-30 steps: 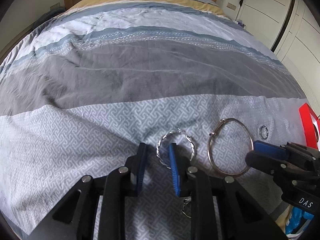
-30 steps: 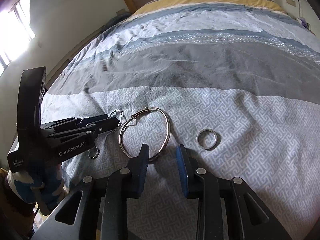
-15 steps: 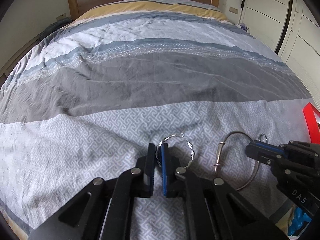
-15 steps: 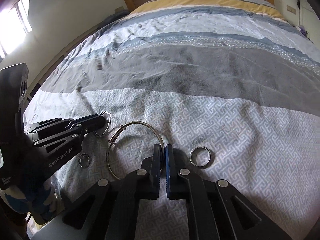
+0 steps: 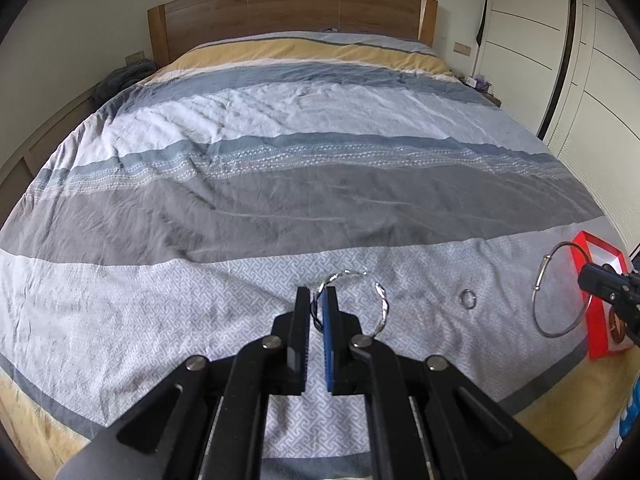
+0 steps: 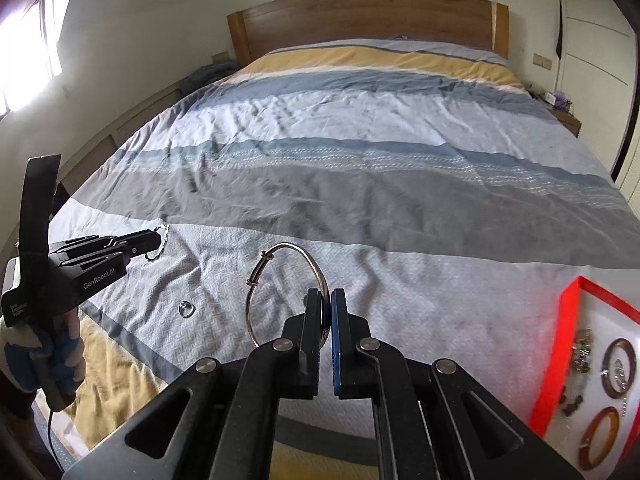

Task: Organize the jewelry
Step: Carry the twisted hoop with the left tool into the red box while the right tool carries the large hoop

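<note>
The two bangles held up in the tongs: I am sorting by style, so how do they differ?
The twisted bangle in the left tongs has a rope-like, wavy band with an open gap at the top; the plain bangle in the right tongs is a smooth thin wire hoop, closed by two small wraps. In the left wrist view the plain one looks larger. Both are silver-coloured, pinched at the rim and lifted off the bedspread.

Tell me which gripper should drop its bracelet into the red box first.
Right. The right gripper, shut on the plain bangle, is nearest the red box; the left gripper holds the twisted bracelet farther away.
</note>
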Available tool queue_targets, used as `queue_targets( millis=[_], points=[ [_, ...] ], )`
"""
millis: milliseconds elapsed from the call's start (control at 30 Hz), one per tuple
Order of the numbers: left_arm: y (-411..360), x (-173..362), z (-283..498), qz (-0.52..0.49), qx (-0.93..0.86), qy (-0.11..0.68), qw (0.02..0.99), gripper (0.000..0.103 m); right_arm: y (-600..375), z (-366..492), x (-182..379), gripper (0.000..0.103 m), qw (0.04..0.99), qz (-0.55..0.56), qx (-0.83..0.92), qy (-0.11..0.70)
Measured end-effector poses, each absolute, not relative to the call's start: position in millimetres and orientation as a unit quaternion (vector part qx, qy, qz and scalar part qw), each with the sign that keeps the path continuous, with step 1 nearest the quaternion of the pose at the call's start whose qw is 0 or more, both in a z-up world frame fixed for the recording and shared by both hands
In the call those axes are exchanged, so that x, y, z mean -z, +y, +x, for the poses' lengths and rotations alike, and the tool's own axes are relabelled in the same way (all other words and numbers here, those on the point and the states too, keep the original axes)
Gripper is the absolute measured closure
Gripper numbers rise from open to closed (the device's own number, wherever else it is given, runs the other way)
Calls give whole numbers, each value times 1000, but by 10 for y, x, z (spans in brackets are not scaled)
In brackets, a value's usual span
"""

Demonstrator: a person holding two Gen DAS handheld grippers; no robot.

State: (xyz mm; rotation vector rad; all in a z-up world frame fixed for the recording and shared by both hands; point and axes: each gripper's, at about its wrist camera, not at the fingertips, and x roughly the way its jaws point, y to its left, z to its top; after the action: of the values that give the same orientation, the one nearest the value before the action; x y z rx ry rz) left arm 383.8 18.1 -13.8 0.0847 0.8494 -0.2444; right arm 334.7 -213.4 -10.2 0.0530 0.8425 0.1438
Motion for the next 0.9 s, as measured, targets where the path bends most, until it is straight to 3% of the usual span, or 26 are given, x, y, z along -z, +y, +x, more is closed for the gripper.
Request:
queue_targets(
  millis=[433,900],
  points=[
    [-732,-215,3331,42,203,387,899,98,-3411,2325,-439,98,924,30,34,380],
    [-2498,171,2813,69,341,416,840,98,-4638,1748,193,98,894,79,129,421]
  ],
)
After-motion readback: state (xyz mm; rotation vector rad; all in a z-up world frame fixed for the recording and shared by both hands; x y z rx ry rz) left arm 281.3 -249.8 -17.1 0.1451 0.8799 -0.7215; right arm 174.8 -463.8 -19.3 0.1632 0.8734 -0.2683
